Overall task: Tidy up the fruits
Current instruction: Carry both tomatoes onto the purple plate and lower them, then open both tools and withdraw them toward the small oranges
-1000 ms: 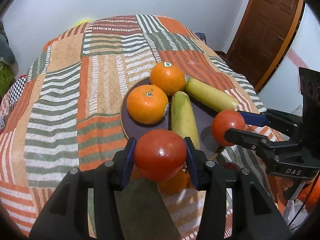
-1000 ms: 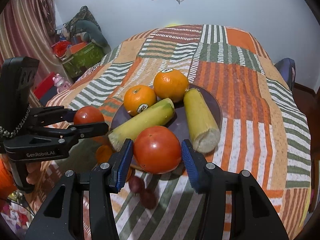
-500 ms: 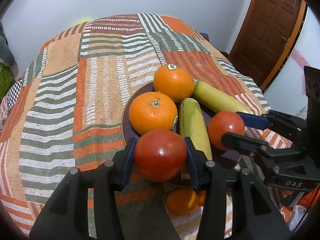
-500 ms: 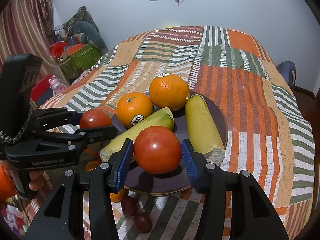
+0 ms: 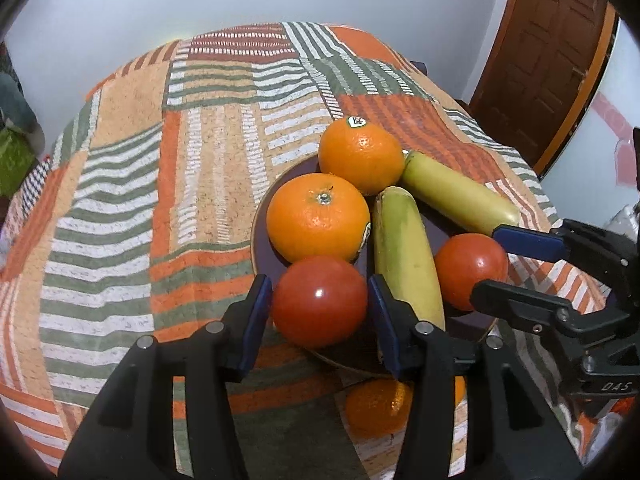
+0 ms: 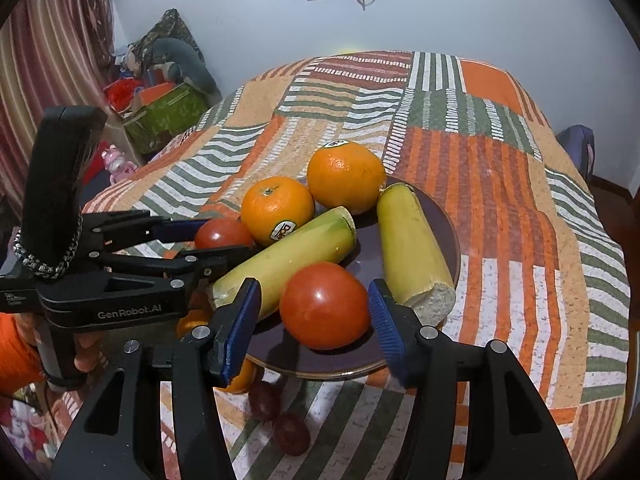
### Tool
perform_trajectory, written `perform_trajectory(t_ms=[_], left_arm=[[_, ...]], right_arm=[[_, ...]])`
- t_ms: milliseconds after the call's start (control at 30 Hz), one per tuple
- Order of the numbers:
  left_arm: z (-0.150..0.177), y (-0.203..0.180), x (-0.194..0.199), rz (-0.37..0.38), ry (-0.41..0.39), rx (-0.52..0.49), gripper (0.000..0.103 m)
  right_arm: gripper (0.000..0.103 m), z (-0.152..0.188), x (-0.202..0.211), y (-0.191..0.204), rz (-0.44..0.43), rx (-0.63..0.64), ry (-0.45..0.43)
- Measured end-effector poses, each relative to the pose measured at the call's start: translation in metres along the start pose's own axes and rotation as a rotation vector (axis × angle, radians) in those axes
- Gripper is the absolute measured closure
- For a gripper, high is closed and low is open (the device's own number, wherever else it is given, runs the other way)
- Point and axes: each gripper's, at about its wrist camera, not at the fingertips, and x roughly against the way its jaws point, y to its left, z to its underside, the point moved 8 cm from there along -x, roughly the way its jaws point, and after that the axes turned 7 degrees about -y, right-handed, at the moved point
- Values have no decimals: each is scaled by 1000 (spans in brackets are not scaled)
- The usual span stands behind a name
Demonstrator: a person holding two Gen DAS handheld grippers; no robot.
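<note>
A dark plate (image 6: 450, 232) on the patchwork tablecloth holds two oranges (image 5: 318, 218) (image 5: 360, 154) and two cut banana pieces (image 5: 404, 252) (image 5: 456, 198). One red tomato (image 5: 320, 300) rests on the plate's near rim between the pads of my left gripper (image 5: 318, 304). Its jaws are opening, with thin gaps at both pads. A second tomato (image 6: 324, 306) sits on the plate inside my right gripper (image 6: 314, 312). Those jaws are opening too, and clear gaps show on both sides.
A small orange (image 5: 376, 408) and two dark grapes (image 6: 264, 400) lie on the cloth just in front of the plate. A wooden door (image 5: 540, 60) is at the right. A green box (image 6: 168, 116) and clutter stand left of the table. A person's hand (image 6: 84, 356) holds the left gripper.
Both grippers came in over the plate and the tomatoes now rest on it. The pads of both have parted from their tomatoes, the right pair more widely.
</note>
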Motion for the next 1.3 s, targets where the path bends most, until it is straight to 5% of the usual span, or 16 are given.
perform_trajectory(t_ms=[200,700,1300], left_arm=[[-3,-2,16,1,-36,8,44],[11,-3,76,-15,-78,3,44],[47,-1,95,-14,-14,-59,36]], right_arm=[[51,2,9,3,-6,7,-4],[51,11,37,20,-5,23,-21],[52,43,9,53,-42,67,91]])
